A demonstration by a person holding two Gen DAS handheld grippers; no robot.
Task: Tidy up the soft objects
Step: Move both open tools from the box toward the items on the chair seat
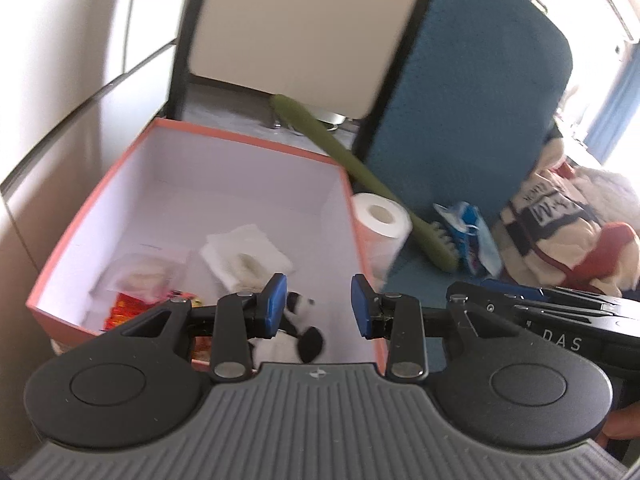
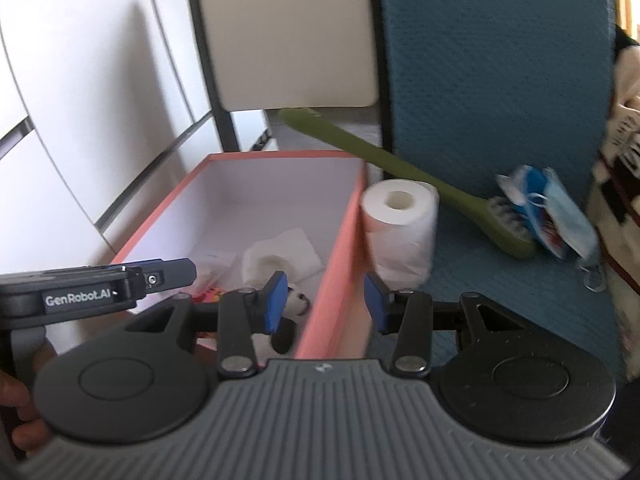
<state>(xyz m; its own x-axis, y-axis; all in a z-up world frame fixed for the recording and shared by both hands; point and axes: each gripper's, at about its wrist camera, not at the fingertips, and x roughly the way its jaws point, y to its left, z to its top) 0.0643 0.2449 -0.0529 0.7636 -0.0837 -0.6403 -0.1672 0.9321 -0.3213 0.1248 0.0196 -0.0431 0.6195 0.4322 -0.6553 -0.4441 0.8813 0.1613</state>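
An open orange box (image 1: 100, 184) (image 2: 340, 236) with a white inside stands on a blue seat. Inside lie a panda plush (image 1: 298, 330) (image 2: 294, 304), a flattened white tissue roll (image 1: 248, 260) (image 2: 272, 262), a clear packet (image 1: 144, 276) and a red-yellow packet (image 1: 124, 310). A white paper roll (image 1: 380, 220) (image 2: 400, 224) stands just outside the box's right wall. My left gripper (image 1: 319, 306) is open and empty above the box's near end, over the panda. My right gripper (image 2: 326, 300) is open and empty, straddling the box's right wall just in front of the paper roll.
A green long-handled brush (image 1: 360, 172) (image 2: 400, 168) leans across the seat. Blue face masks and a packet (image 1: 476, 236) (image 2: 560, 216) lie beside it. A plush in patterned cloth (image 1: 560, 224) (image 2: 616, 160) sits at the right. The blue seat back (image 1: 460, 80) rises behind.
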